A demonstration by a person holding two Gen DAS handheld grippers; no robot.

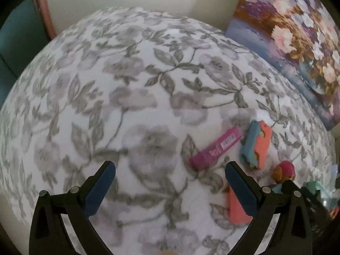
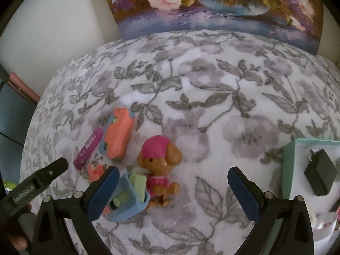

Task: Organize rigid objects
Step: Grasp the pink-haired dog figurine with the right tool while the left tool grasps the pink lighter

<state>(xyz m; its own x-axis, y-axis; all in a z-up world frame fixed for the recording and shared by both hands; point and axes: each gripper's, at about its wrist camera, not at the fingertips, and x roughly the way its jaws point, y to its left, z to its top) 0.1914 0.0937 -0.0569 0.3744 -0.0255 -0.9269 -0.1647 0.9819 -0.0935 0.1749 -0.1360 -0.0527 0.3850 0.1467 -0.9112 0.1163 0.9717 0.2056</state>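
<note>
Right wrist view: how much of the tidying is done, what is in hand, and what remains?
Done: only a black charger lies in the mint tray. In hand: nothing; the right tool and the left tool are both open and empty. Left: the dog figure, the magenta bar, the orange-and-blue piece and the blue holder all lie loose on the floral cloth.

Floral painting (image 2: pixel 216 8) against pale wall (image 2: pixel 59 21)

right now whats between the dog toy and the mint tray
Nothing: in the right wrist view, only bare floral blanket lies between the dog toy and the mint tray. The right gripper, open, frames that stretch.
</note>
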